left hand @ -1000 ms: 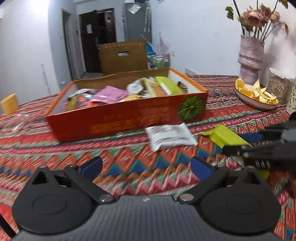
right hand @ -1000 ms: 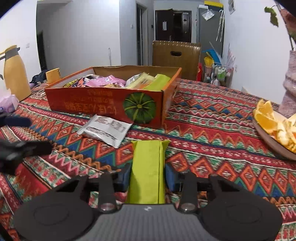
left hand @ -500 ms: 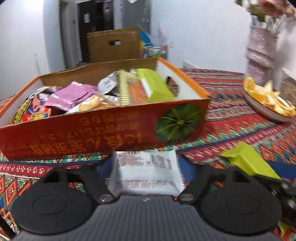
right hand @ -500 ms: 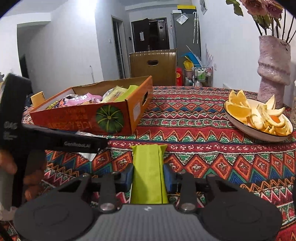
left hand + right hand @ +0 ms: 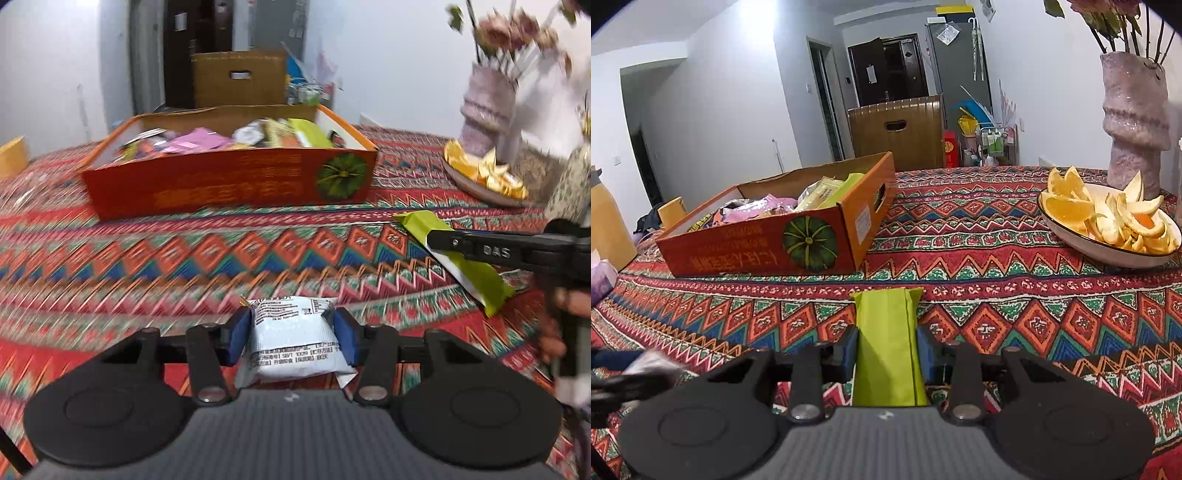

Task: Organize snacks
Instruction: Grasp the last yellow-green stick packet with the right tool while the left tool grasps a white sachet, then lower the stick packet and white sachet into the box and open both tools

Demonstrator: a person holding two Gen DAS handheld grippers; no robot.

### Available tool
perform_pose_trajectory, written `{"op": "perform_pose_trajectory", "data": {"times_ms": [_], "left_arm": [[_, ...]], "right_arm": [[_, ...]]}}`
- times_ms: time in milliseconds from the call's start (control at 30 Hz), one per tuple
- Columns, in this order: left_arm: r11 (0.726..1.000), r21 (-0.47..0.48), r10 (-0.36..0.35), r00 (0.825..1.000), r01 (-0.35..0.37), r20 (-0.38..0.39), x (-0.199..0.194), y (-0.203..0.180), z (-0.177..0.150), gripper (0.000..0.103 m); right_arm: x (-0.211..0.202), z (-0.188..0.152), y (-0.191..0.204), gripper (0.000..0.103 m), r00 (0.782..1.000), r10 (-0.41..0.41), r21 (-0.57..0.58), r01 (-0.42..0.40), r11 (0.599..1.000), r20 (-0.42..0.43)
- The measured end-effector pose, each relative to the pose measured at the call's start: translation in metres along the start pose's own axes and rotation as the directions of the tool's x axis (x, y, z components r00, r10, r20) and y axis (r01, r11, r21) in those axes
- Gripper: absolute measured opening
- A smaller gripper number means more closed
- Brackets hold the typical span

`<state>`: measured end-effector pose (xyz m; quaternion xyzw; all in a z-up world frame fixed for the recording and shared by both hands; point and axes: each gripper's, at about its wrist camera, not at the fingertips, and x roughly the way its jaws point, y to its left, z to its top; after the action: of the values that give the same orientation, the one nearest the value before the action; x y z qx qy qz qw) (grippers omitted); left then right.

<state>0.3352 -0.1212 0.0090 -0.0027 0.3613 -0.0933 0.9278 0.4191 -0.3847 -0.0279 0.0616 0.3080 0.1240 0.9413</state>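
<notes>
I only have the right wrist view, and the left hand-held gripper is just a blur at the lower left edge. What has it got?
Observer: The left hand-held gripper is shut on a white snack packet, printed side up. Its jaws have just been closing on it.
Operator: How does my green packet sit in the right hand-held gripper?
Observer: In the left wrist view, the green packet sticks out past the right hand-held gripper at both ends.
</notes>
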Motion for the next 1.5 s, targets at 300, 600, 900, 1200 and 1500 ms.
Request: {"op": "perform_pose_trajectory", "data": {"times_ms": [300,600,900,1200,1500], "left_arm": [[0.993,-0.105,0.059,0.992,-0.048,0.109,-0.100,0.063,-0.046,0.050],[0.995,-0.104,0.022,0.985,-0.004,0.169,-0.136,0.089,-0.066,0.050],[0.995,-0.084,-0.038,0.967,0.061,0.250,-0.155,0.099,-0.052,0.050],[0.992,-0.077,-0.075,0.946,0.104,0.315,-0.155,0.126,0.000,0.050],[0.988,-0.063,-0.103,0.917,0.138,0.385,-0.124,0.142,0.079,0.050]], "right_arm": [[-0.022,-0.013,0.044,0.032,0.995,-0.097,-0.156,0.102,0.982,0.038],[-0.106,-0.056,0.112,0.032,0.996,-0.008,-0.146,0.021,0.989,0.088],[-0.153,-0.066,0.149,0.032,0.993,0.022,-0.120,-0.008,0.993,0.118],[-0.154,-0.021,0.155,0.032,0.979,0.040,-0.172,-0.006,0.985,0.198],[-0.121,0.056,0.160,0.032,0.954,0.115,-0.251,-0.043,0.967,0.278]]}}
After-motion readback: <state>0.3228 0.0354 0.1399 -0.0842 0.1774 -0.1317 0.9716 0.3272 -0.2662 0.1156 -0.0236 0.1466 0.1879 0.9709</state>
